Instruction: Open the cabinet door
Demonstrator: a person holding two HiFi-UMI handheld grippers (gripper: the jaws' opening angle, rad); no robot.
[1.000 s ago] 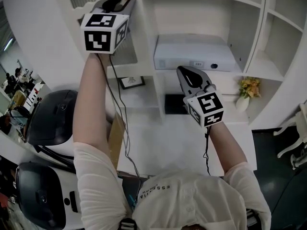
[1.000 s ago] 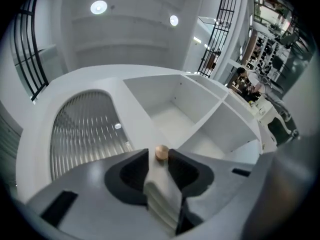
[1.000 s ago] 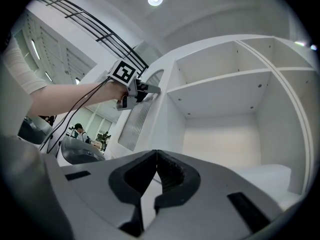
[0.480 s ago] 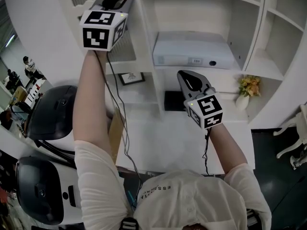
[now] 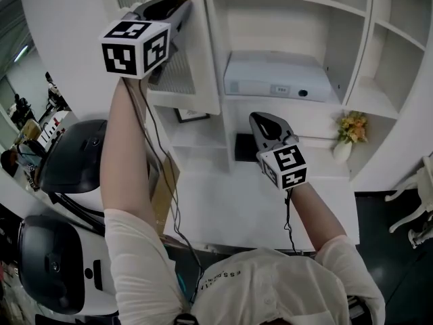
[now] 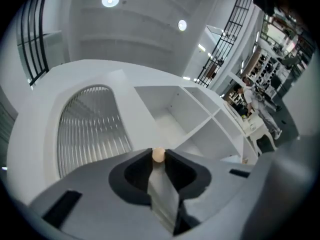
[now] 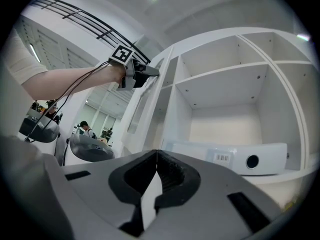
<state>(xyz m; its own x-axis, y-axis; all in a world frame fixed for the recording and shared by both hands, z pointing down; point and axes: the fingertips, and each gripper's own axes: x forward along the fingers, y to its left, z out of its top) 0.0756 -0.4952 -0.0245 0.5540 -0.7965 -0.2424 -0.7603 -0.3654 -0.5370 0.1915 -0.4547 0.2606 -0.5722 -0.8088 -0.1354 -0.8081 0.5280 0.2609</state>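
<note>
One door (image 5: pixel 201 59), partly open, needs more swing; left claw (image 5: pixel 181 3) just closed onto its knob (image 6: pixel 158 155), right claw (image 7: pixel 156 155) together, empty.

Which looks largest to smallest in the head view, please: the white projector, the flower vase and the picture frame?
1. white projector, clearly largest.
2. flower vase.
3. picture frame, ranked on its visible part only, since the cabinet door hides its top.

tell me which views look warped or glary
left gripper view: heavy fisheye, cabinet door bulges, ceiling lights blow out, corners black; right gripper view: shelves bow, same dark corners; head view: even light, sharp
</note>
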